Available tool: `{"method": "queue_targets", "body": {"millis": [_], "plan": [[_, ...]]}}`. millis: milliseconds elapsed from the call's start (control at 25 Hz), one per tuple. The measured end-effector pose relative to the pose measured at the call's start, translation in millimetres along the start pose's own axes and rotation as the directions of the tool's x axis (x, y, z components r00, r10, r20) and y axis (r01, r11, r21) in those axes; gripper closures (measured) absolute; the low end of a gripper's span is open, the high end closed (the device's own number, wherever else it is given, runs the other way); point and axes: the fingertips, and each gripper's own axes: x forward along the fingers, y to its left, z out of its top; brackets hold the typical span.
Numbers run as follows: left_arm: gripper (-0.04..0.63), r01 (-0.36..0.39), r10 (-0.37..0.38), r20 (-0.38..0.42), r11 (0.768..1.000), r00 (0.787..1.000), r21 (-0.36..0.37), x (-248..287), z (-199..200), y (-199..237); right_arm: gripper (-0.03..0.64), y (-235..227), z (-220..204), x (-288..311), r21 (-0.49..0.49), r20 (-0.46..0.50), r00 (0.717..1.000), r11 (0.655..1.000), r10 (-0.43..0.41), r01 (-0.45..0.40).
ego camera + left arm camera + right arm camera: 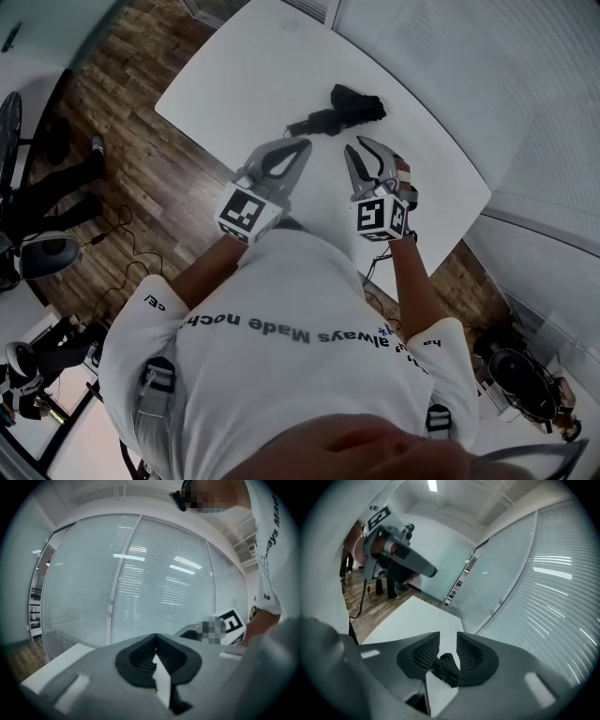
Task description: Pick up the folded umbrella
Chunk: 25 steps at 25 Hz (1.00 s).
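Observation:
The folded black umbrella lies on the white table, toward its right side. Both grippers hover over the near edge, short of the umbrella. My left gripper is shut, its tips meeting with nothing between them. To its right, my right gripper points at the umbrella with its jaws a little apart. In the right gripper view the umbrella shows through the narrow gap of the right gripper, lying farther off on the table; the pads do not touch it.
A frosted glass wall runs behind and to the right of the table. Wooden floor with cables and dark chair bases lies to the left. In the right gripper view the left gripper shows at upper left.

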Motion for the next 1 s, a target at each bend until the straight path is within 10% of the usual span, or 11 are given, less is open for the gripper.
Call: {"method": "queue_targets", "body": {"millis": [400, 1000], "plan": [[0.592, -0.017, 0.016, -0.03, 1.0, 0.999, -0.018, -7.5, -18.9, 15.6, 0.443, 13.3, -70.7, 73.4, -0.28, -0.227, 0.967, 0.944, 0.113, -0.176], [0.592, -0.04, 0.035, -0.073, 0.997, 0.997, -0.068, -10.6, -42.1, 40.1, 0.319, 17.5, -158.5, 162.2, -0.329, -0.45, 0.858, 0.847, 0.248, -0.417]]}}
